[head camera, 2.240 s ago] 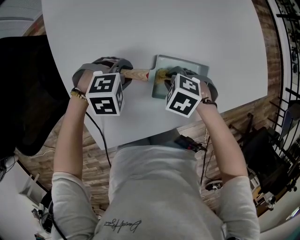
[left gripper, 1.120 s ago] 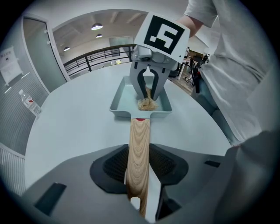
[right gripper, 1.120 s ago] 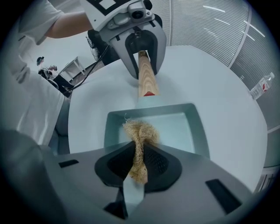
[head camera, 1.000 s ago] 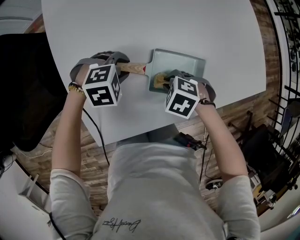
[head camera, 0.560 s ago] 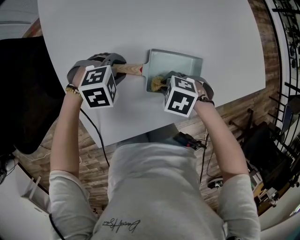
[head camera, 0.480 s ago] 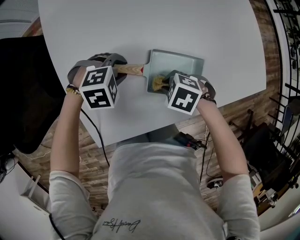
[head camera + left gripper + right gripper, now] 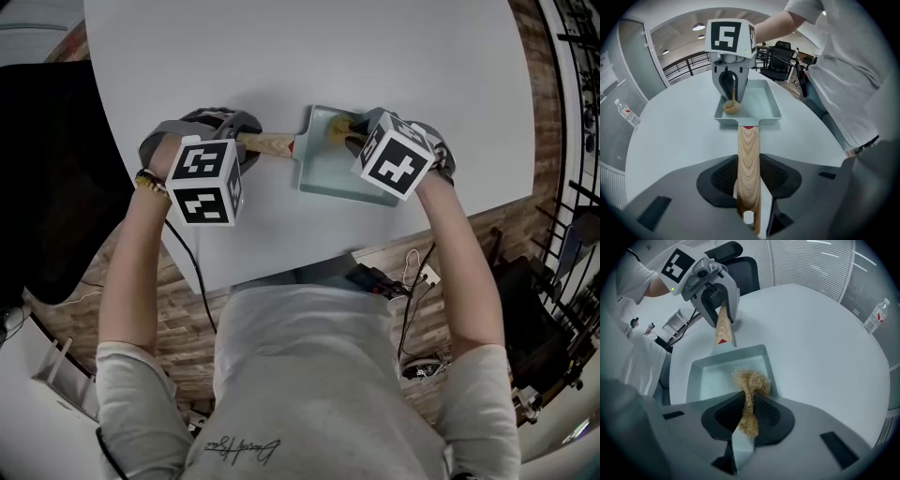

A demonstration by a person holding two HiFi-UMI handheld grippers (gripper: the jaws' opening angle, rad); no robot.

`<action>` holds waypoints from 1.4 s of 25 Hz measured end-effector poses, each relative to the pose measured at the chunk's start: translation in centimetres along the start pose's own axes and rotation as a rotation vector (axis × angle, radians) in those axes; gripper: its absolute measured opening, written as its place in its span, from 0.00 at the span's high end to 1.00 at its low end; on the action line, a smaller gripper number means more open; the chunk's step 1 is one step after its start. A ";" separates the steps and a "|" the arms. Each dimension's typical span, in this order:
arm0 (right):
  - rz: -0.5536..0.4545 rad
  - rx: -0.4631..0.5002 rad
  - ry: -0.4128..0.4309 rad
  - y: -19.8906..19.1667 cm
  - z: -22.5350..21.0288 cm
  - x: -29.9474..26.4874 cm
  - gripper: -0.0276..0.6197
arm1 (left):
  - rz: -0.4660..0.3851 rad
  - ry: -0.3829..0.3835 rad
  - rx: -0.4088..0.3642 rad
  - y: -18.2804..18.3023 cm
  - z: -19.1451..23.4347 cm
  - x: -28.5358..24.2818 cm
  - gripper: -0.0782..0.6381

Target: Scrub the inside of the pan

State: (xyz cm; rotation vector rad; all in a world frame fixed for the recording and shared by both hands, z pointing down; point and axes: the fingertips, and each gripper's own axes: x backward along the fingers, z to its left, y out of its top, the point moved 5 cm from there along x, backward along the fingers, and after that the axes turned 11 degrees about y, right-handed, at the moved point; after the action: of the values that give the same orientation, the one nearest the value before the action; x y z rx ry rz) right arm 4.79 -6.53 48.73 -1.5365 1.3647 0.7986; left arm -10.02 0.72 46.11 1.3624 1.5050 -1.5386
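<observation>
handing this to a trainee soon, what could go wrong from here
1. The right gripper pinches only the tail of the scrubber. Pressed against the wall of the pan, the tuft might pull free.
2. The left gripper holds the pan only by its handle, so sideways scrubbing in that corner could twist the pan on the table.

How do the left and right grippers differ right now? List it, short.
The left gripper is shut on the wooden handle of the pan; the right gripper is shut on a tan fibrous scrubber. The left gripper sits outside the pan, over the table; the right gripper reaches over the pan, its scrubber down in a corner. Both are gripping something.
</observation>
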 end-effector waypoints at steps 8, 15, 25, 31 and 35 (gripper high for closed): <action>-0.019 0.046 -0.129 -0.1 0.0 -0.3 0.85 | 0.000 0.005 0.035 -0.2 0.0 -0.4 0.68; -0.007 0.045 -0.108 -0.5 1.4 -0.9 0.85 | 0.011 0.009 0.042 -0.3 0.2 -0.5 0.68; 0.051 0.042 0.048 -1.8 4.9 -2.6 0.85 | 0.014 0.022 0.040 -0.7 0.3 -0.9 0.68; 0.092 0.039 0.163 -2.4 6.7 -3.3 0.85 | 0.015 0.016 0.043 -0.8 0.3 -1.0 0.68; 0.100 0.044 0.182 -2.4 6.9 -3.4 0.85 | 0.015 0.015 0.039 -0.8 0.3 -1.0 0.68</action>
State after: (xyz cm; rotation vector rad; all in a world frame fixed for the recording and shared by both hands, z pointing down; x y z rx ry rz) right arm 7.17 1.08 49.63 -1.5468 1.5920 0.6980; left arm -10.48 0.31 47.28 1.4066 1.4777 -1.5597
